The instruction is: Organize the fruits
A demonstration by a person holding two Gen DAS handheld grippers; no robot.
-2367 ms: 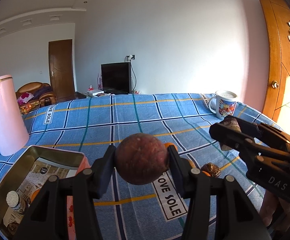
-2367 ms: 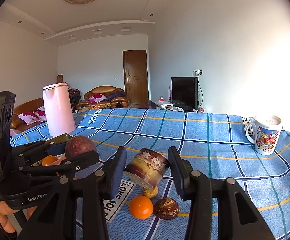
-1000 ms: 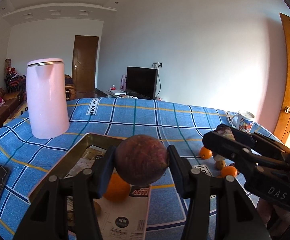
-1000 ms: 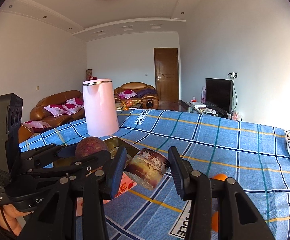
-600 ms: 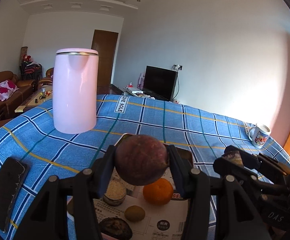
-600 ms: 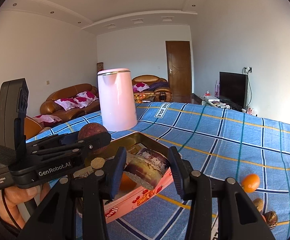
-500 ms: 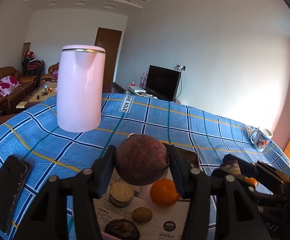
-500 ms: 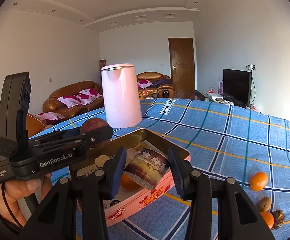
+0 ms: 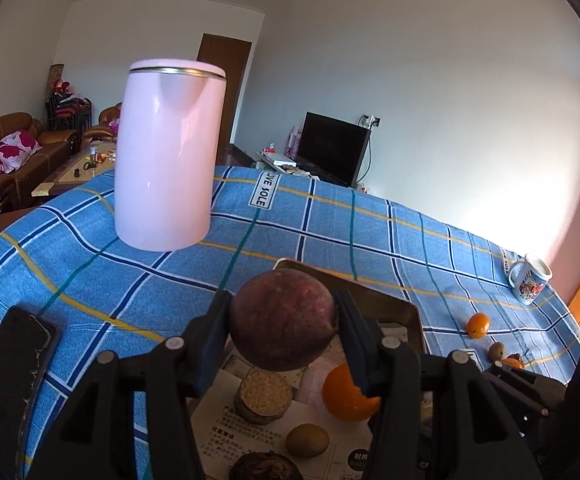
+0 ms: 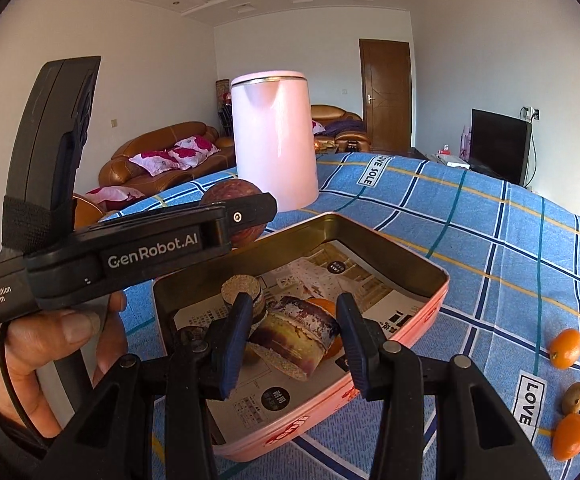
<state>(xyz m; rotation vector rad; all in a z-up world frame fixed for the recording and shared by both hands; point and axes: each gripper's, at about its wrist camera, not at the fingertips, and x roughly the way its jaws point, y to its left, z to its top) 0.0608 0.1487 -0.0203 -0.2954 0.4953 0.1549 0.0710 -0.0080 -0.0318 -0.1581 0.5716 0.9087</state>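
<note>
My left gripper (image 9: 284,330) is shut on a round dark-red fruit (image 9: 283,326) and holds it above the near-left part of a pink tin box (image 10: 429,312). The same fruit (image 10: 232,210) shows beside the left gripper's finger in the right wrist view. My right gripper (image 10: 291,336) is shut on a cut purple-and-yellow fruit piece (image 10: 295,336) over the box. Inside the box lie an orange (image 9: 347,394), a small green-brown fruit (image 9: 307,440), a round cut piece (image 9: 265,394) and a dark fruit (image 9: 266,468).
A tall pink kettle (image 9: 166,152) stands on the blue checked cloth beyond the box. A black phone (image 9: 14,364) lies at the left. Two oranges (image 10: 565,348) and small brown fruits (image 10: 573,398) lie at the right. A mug (image 9: 527,280) stands far right.
Both grippers have swung left from the loose fruits to above the tin box, each keeping its fruit. The box and kettle have come closer; the right gripper now hangs over the box interior.
</note>
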